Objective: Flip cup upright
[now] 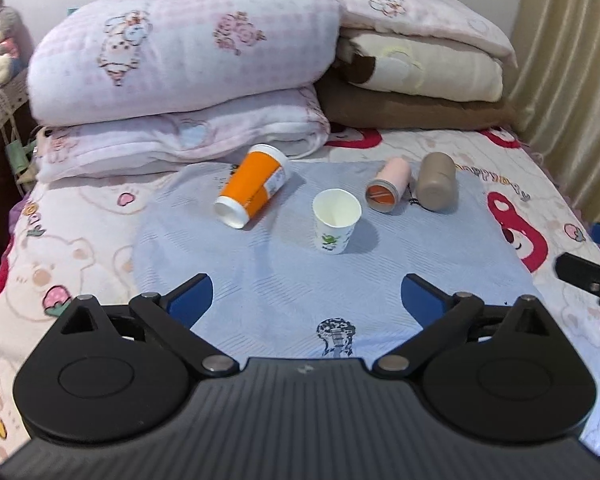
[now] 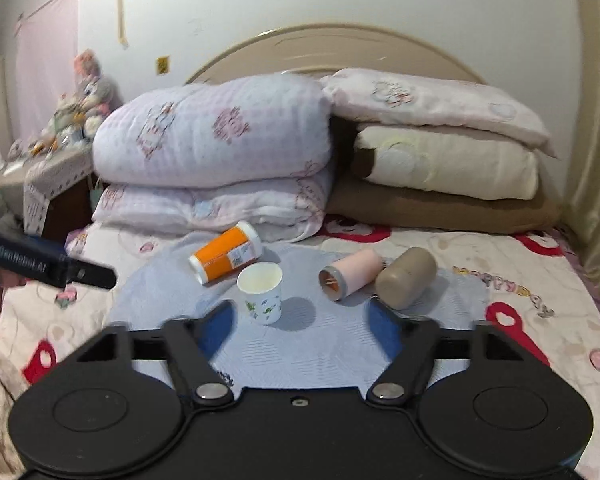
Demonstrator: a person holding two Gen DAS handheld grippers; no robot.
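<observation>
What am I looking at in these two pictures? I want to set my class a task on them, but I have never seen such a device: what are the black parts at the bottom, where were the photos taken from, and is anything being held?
Each picture comes from a camera on a hand-held tool with two fingers; a person holds one in each hand. The black shapes at the bottom are the tool itself. One view looks along the left gripper, the other along the right gripper. Both stand open and hold nothing.

Ahead is a bed with a blue cloth. On it a white paper cup stands upright, mouth up. An orange cup, a pink cup and a brown cup lie on their sides. Folded bedding is stacked behind.
</observation>
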